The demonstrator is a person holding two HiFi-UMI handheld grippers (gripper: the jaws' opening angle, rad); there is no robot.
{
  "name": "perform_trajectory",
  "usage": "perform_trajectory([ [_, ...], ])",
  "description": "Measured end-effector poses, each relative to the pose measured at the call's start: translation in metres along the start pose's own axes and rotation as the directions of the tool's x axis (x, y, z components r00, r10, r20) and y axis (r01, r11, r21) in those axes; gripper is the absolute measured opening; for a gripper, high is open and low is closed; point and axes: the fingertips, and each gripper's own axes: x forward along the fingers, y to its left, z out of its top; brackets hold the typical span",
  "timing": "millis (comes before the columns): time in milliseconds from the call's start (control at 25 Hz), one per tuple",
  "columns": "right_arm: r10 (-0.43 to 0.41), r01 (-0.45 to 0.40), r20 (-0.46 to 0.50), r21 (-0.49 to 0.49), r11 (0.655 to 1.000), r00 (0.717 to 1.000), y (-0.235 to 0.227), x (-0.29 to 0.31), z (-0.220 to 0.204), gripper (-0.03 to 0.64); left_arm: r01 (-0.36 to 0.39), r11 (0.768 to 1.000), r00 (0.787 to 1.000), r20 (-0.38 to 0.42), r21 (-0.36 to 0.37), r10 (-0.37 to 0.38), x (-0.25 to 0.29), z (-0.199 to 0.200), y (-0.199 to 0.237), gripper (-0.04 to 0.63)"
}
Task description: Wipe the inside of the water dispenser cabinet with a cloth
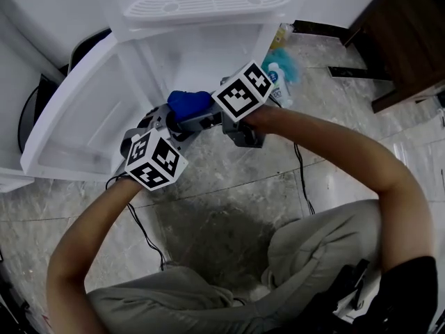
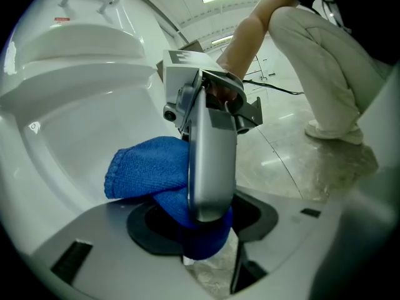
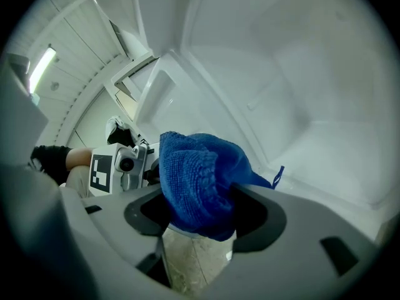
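A bunched blue cloth (image 1: 188,103) hangs in front of the open white water dispenser cabinet (image 1: 201,47), with both grippers meeting on it. In the left gripper view the cloth (image 2: 147,167) fills the left gripper (image 2: 200,242), whose jaws are shut on it. A silver finger (image 2: 211,167) of the right gripper lies across it. In the right gripper view the cloth (image 3: 194,180) bulges between the jaws of the right gripper (image 3: 200,230), touching both sides. Behind it rises the cabinet's inner wall (image 3: 300,74). In the head view the left gripper (image 1: 172,115) and right gripper (image 1: 182,122) are almost tip to tip.
The cabinet door (image 1: 76,117) stands swung open to the left. A white spray bottle (image 1: 279,83) and a teal fluffy thing (image 1: 285,60) lie on the marble floor right of the dispenser. Dark wooden furniture (image 1: 403,33) stands at the far right. Black cables (image 1: 302,179) trail over the floor.
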Motion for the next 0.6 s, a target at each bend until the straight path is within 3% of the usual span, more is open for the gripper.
perform_trajectory([
  [120,-0.013,0.013,-0.005,-0.016,1.0,1.0,-0.003,-0.004,-0.001,0.245,-0.019,1.0,1.0,-0.011,0.008,0.019,0.004,0.003,0.0,0.19],
  [240,-0.054,0.053,-0.003,-0.095,0.994,0.999,-0.011,-0.01,0.003,0.193,-0.043,0.999,0.999,0.005,0.029,0.043,0.006,0.008,0.003,0.205],
  [400,-0.096,0.095,-0.007,-0.128,0.987,0.995,-0.031,-0.028,0.004,0.137,-0.038,0.996,0.998,0.05,-0.081,0.042,0.004,0.0,0.013,0.245],
  [600,-0.182,0.182,0.014,-0.099,0.978,0.983,-0.066,-0.045,0.004,0.132,-0.064,0.981,0.998,0.01,-0.182,0.067,-0.007,-0.033,0.031,0.244],
])
